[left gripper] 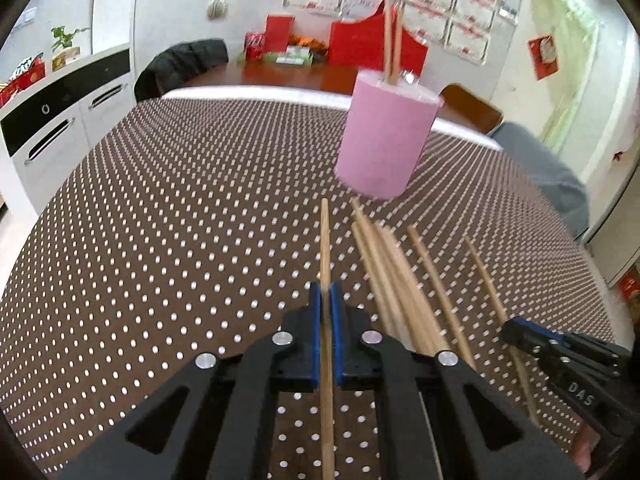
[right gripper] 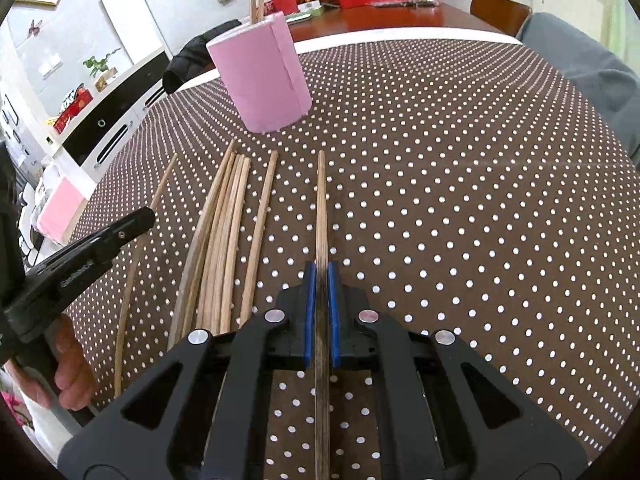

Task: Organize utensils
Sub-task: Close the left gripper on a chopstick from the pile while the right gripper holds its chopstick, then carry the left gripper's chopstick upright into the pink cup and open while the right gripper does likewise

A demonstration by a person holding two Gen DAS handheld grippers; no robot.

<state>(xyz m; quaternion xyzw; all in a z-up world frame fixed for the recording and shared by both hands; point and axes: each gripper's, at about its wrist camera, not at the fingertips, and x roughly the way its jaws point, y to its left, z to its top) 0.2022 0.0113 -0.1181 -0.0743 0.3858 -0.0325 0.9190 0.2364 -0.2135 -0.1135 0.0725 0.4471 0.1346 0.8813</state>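
Observation:
My left gripper (left gripper: pixel 325 290) is shut on a single wooden chopstick (left gripper: pixel 325 236) that points toward the pink cylindrical holder (left gripper: pixel 384 140). Two chopsticks (left gripper: pixel 392 40) stand upright in that holder. Several loose chopsticks (left gripper: pixel 396 280) lie on the dotted brown tablecloth (left gripper: pixel 160 240) just right of my left gripper. My right gripper (right gripper: pixel 321 270) is shut on another chopstick (right gripper: pixel 321 200), which points forward to the right of the holder (right gripper: pixel 264 80). The loose bundle (right gripper: pixel 228 240) lies between the two grippers. Each gripper shows in the other's view: the right gripper (left gripper: pixel 510 328) and the left gripper (right gripper: pixel 148 214).
A hand (right gripper: pixel 72 376) holds the left gripper's handle. Behind the round table stand a chair draped with a dark jacket (left gripper: pixel 188 64), a wooden table with red boxes (left gripper: pixel 376 44) and a white cabinet (left gripper: pixel 60 120). A grey cushion (left gripper: pixel 552 176) sits at the right edge.

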